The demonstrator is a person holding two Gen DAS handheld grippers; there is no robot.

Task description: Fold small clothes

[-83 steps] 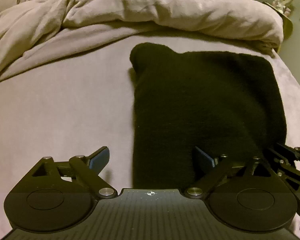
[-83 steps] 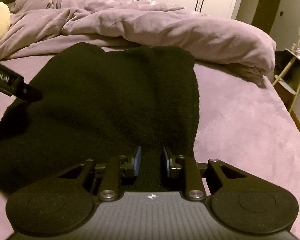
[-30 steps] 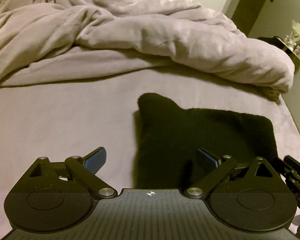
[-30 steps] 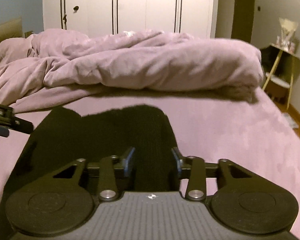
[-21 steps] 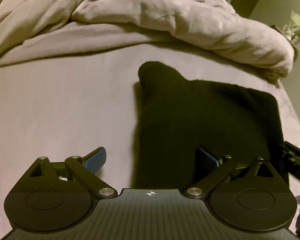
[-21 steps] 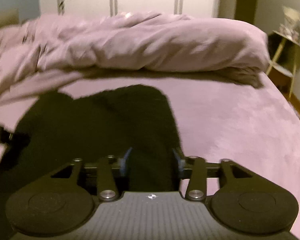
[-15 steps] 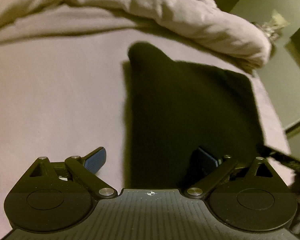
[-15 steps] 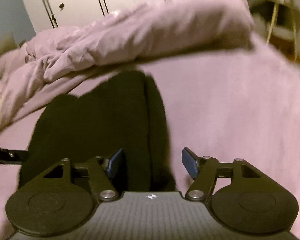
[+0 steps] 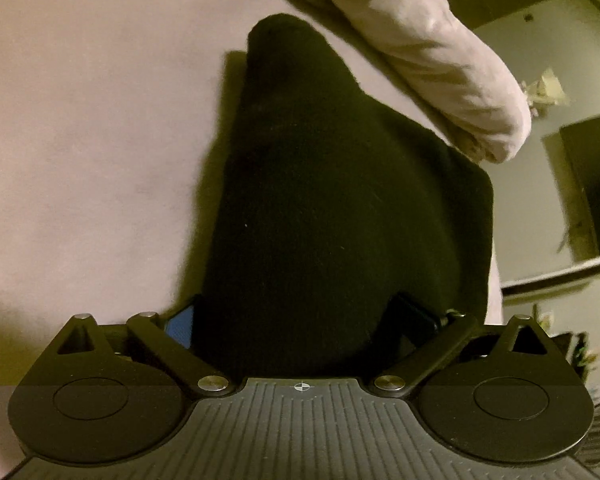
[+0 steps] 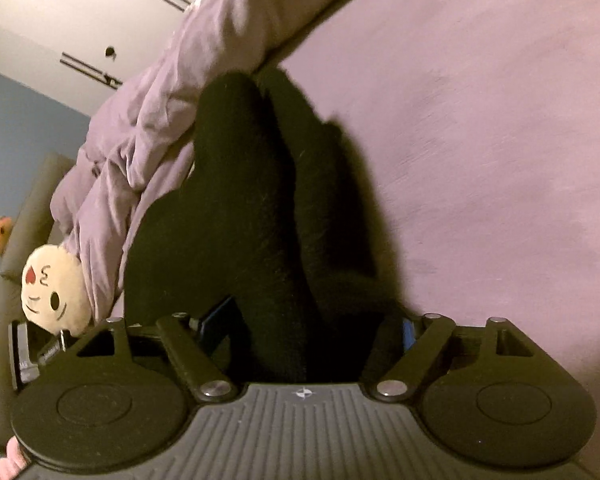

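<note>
Both grippers dropped onto black knit garment (image 9: 340, 208); right gripper (image 10: 312, 326) just spread, left gripper (image 9: 300, 316) spread wide around the cloth — grip near hem corners evenly.

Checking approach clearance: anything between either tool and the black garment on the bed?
Nothing visible. The black garment already lies between the open fingers of the left tool, and also between those of the right tool, whose jaws have just been opening. The duvet lies beyond.

garment (image 9: 340, 208): black knit, fuzzy, lying on the mauve bed sheet (image 9: 80, 128)
state: lying folded into layers, one raised ridge showing along it (image 10: 240, 200)
far end: rounded tip pointing toward the rumpled duvet (image 9: 440, 60)
</note>
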